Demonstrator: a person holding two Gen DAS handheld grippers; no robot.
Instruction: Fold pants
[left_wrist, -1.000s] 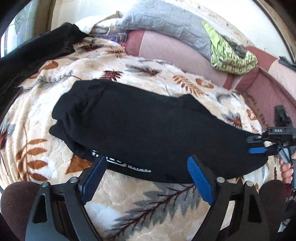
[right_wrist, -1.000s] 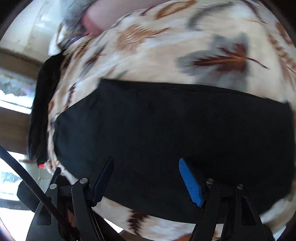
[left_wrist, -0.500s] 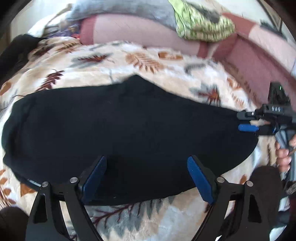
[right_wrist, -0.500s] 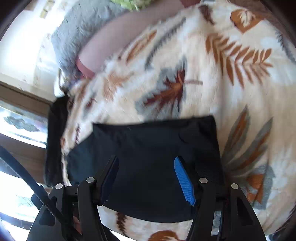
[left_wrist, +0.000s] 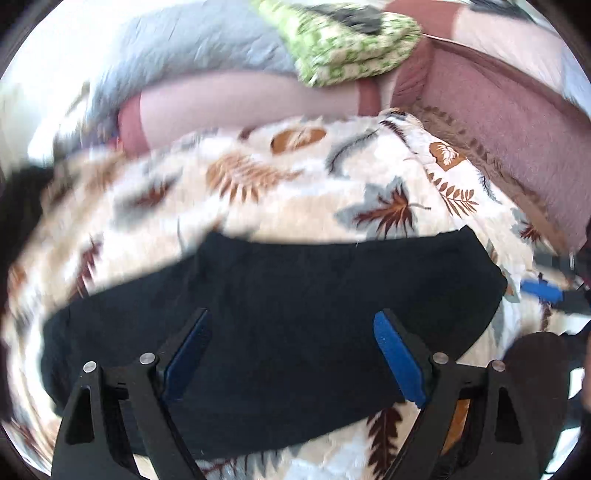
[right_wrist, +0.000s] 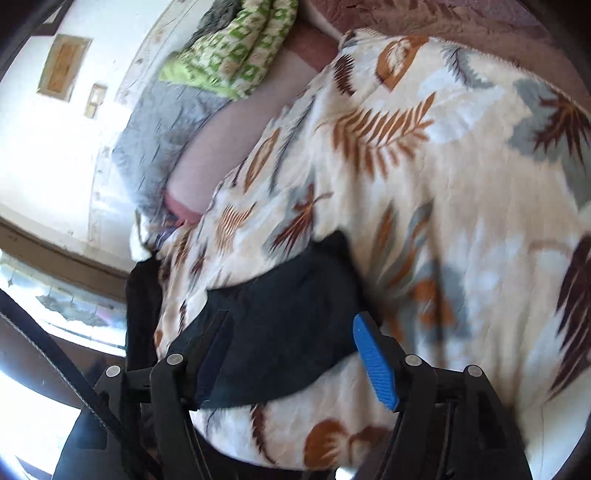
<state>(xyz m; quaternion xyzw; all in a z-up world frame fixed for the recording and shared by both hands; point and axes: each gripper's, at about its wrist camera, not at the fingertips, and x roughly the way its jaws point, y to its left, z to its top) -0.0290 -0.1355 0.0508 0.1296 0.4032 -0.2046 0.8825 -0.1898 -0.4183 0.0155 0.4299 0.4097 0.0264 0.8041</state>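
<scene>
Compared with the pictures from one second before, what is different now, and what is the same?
Both grippers have drawn back from the black pants, which look smaller and lower in both views. The left gripper and right gripper are empty, with nothing taken hold of; the right jaws are opening. More of the leaf-print blanket and the green cloth now shows. The pants stay folded flat on the blanket.

The pants (left_wrist: 280, 314) are laid flat on the blanket (left_wrist: 295, 177). Behind the blanket, a bolster (left_wrist: 229, 107) is set along its far edge, with a pillow (left_wrist: 192, 48) and a folded cloth (left_wrist: 343, 40) placed on it, the cloth right of the pillow.
</scene>
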